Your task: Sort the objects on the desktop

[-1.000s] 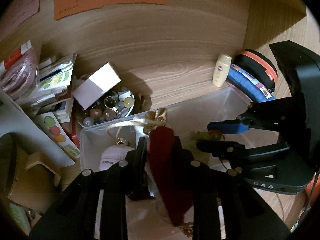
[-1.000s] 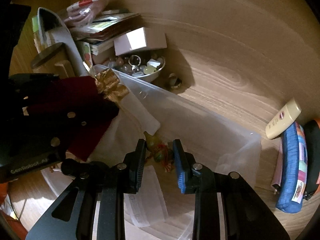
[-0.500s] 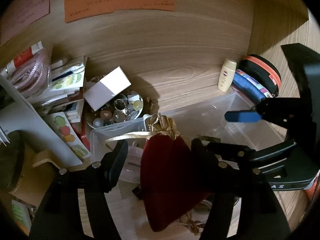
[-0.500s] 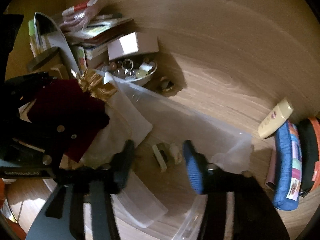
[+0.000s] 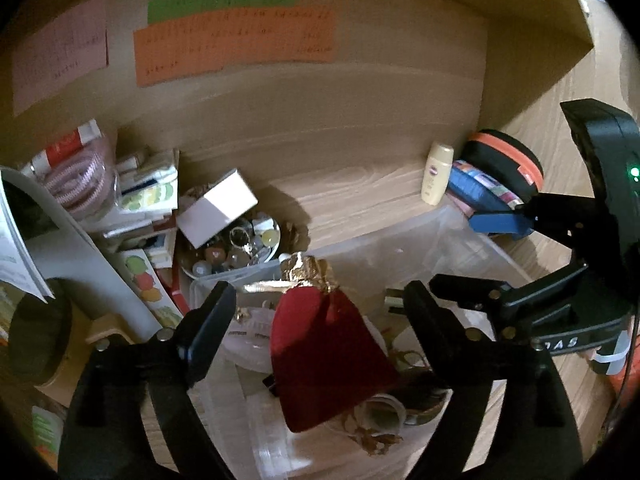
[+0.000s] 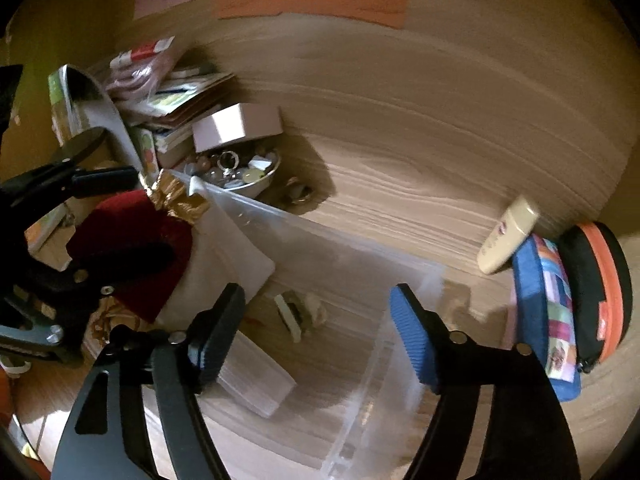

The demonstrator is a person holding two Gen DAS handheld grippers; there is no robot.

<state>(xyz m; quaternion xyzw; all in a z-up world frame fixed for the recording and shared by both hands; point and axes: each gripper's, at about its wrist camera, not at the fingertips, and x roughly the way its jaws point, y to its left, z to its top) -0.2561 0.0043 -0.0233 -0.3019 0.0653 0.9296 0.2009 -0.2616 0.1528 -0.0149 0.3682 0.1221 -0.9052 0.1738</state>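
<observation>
Two hand-held grippers work over one clear bin [image 5: 460, 236] on the wooden bench [image 5: 360, 184]. The left hand-held gripper [image 5: 320, 304] has its jaws opening, wide apart; one red pouch [image 5: 324, 356] with a gold top lies between them in the bin, the pads clear of its sides. The right hand-held gripper [image 6: 318, 308] is also opening and grips nothing; below its gap, on the bin floor, sit one small plug-like item [image 6: 290, 314] and a pale crumpled scrap beside it, too blurred to name.

In the left view, at 10 o'clock from the pouch is one bowl [image 5: 236, 248] of beads and rings with one white box [image 5: 218, 206] resting on its rim. Farther toward 9 o'clock a pile of booklets and packets crowds the bin's corner. At 2 o'clock stand one cream bottle [image 5: 436, 174], one blue pencil case [image 5: 484, 188] and one black case [image 5: 508, 160] with an orange zip, close together. Three paper notes, pink, green and orange, hang on the back panel at 12 o'clock.
</observation>
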